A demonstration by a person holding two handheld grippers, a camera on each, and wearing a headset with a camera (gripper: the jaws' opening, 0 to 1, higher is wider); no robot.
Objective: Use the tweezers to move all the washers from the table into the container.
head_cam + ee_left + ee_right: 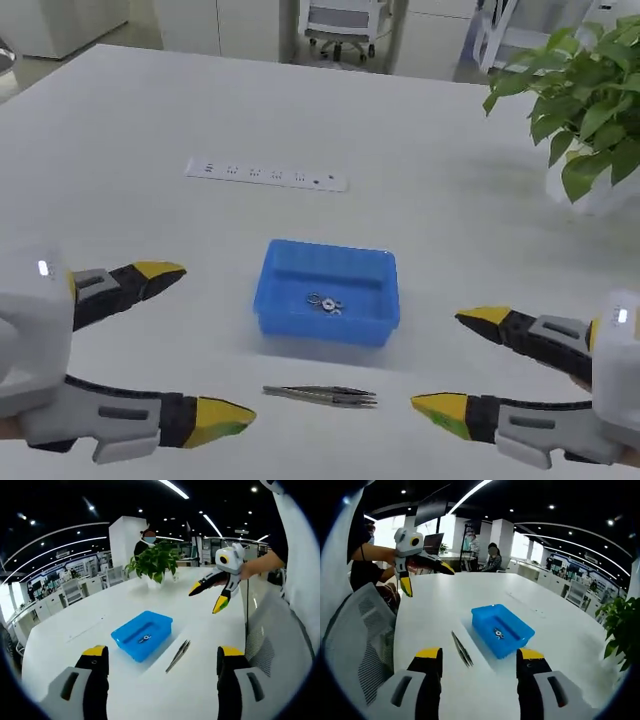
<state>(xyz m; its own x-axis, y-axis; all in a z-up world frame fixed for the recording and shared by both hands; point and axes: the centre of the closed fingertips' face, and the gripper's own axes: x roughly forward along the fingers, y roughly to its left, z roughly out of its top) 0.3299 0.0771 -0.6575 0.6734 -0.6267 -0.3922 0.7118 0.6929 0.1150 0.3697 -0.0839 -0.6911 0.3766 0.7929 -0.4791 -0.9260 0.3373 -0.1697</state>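
Two tools sit nearest you: your left hand-held gripper (210,342) to the near left of the blue container (330,250) and your right hand-held gripper (438,360) to its near right. Each has its jaws spread wide with nothing between them. Just in front of the container, between the two, the tweezers (320,396) lie flat on the white tabletop (120,120), running crosswise along the container's near wall, close to it but apart. Inside the container a small cluster of washers (324,302) rests on the floor, about mid-way across. If any washer lies loose beside the container, it is too small to tell. Judging by that, the transfer looks done or close to it, and the tweezers are set down rather than in use. If you do find one more washer, your next move calls for closing one hand-held gripper across the tweezers' legs low against the tabletop, and they are thin and may slide. Behind the container lies a power strip (265,174), and far off to its right stands a plant (590,100).
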